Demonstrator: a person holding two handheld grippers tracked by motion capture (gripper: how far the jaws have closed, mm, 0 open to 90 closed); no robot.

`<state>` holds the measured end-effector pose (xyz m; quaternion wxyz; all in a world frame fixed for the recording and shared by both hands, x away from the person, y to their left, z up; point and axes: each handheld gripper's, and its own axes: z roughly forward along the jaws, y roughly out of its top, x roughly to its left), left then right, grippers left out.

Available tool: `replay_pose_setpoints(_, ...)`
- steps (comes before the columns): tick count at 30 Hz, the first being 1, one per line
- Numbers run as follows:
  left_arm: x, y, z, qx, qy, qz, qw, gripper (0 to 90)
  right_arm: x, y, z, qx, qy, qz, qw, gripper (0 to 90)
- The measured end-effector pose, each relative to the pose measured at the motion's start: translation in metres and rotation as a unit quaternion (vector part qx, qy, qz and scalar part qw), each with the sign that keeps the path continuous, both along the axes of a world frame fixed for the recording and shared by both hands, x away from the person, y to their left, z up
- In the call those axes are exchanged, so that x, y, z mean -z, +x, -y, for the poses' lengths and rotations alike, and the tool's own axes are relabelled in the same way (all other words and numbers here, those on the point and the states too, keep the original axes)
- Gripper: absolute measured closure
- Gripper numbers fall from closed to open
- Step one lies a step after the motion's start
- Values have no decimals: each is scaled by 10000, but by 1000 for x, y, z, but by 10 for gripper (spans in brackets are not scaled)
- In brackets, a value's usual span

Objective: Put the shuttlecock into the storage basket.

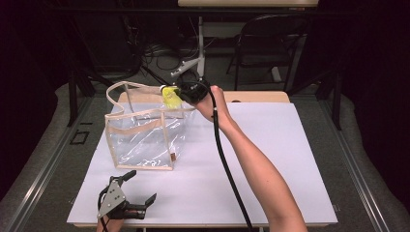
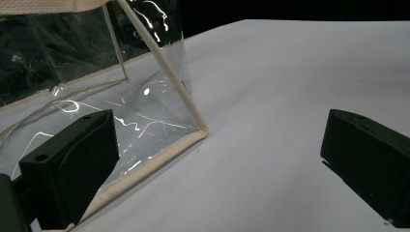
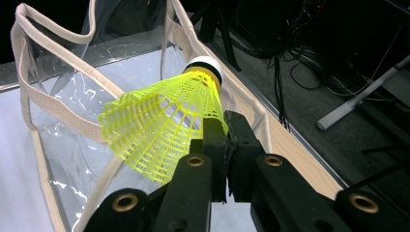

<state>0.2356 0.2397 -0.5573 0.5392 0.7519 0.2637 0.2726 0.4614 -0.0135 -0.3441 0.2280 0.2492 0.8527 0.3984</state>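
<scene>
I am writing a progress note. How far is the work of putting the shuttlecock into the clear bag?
Done: the right gripper is shut on the skirt of the yellow shuttlecock and holds it at the open top of the clear bag. In hand: bringing it over the opening. Left: lower it in and release. The bag looks empty. The left gripper rests open on the table.

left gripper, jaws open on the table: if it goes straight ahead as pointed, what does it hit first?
Probably the clear bag: its near bottom corner lies just ahead of the left gripper, toward its left jaw. Depth is uncertain.
</scene>
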Motion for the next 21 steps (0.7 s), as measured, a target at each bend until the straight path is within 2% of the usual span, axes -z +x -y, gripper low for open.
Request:
replay_pose_setpoints(10,0,0,0,-4,2,12,10000,1,2,3,-7,-18,-19,-56,10000,884)
replay_pose_setpoints(21,0,0,0,-8,1,14,10000,1,6,10,-11,-32,-7,-268,9996,884)
